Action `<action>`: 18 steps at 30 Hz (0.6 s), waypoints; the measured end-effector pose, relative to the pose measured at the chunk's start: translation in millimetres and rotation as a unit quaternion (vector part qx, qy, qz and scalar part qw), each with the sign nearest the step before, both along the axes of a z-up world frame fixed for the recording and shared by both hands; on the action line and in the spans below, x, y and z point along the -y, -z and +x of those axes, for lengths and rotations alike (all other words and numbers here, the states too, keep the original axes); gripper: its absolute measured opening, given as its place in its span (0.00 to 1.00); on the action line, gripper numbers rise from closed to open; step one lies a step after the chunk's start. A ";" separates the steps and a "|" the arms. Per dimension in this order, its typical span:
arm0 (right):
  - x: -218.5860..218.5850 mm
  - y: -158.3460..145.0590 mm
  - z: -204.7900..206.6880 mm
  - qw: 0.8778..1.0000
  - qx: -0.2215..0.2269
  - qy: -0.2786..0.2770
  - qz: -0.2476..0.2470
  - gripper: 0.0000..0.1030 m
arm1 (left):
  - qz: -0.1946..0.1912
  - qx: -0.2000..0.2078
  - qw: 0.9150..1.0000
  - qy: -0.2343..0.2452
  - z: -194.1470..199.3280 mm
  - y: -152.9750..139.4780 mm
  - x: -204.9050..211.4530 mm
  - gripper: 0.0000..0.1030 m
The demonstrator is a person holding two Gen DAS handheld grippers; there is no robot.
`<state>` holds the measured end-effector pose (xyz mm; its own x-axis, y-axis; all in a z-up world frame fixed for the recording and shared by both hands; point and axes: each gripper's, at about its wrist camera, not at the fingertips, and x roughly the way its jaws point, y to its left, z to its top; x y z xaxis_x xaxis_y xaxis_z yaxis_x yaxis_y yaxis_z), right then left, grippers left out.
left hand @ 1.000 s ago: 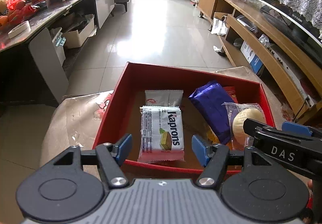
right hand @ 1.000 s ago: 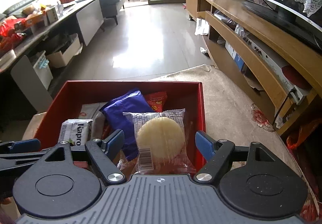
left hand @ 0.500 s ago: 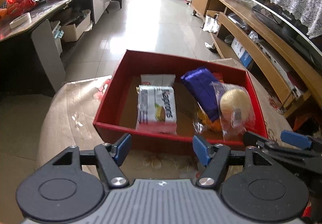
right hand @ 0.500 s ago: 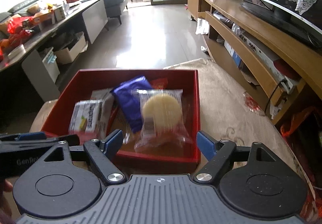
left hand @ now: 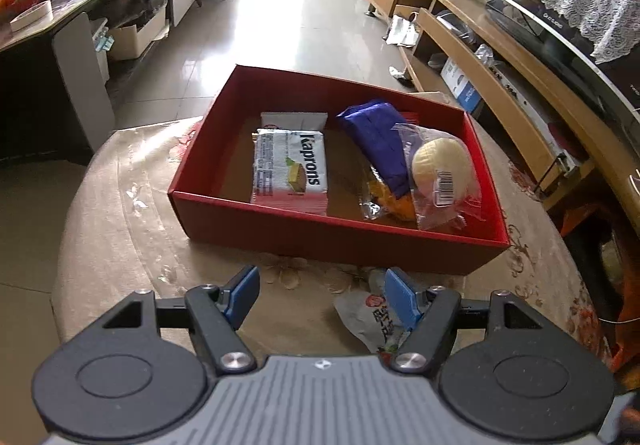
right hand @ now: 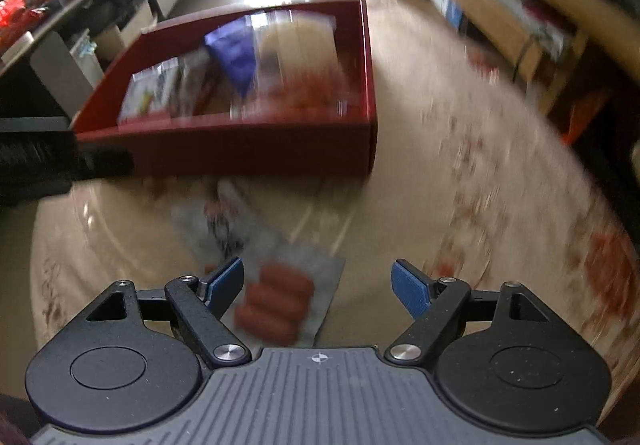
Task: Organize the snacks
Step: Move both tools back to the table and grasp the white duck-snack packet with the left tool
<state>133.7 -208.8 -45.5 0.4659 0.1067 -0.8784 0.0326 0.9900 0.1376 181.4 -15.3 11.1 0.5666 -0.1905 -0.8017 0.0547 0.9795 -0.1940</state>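
Left wrist: red box [left hand: 332,241] holds wafer pack [left hand: 291,170], purple packet [left hand: 378,141], wrapped cake [left hand: 442,169].

I count one red box [left hand: 336,241] holding five snack packs, and two more snack packs in front of the box.

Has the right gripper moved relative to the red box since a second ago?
Yes. The right gripper has pulled back from over the red box, which now lies ahead.
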 end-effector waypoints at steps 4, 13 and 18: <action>-8.0 13.3 0.2 0.999 -0.024 0.012 0.026 0.83 | -0.005 0.001 1.000 0.003 -1.0 -1.6 -1.8 0.67; -38.3 27.3 9.2 1.000 -0.027 -0.001 0.000 0.90 | -0.006 -0.004 1.000 -0.001 0.0 0.5 -8.3 0.68; -52.8 28.2 -5.3 0.994 -0.025 -0.073 -0.075 0.80 | -0.005 -0.005 1.000 0.006 -2.9 1.6 -5.9 0.68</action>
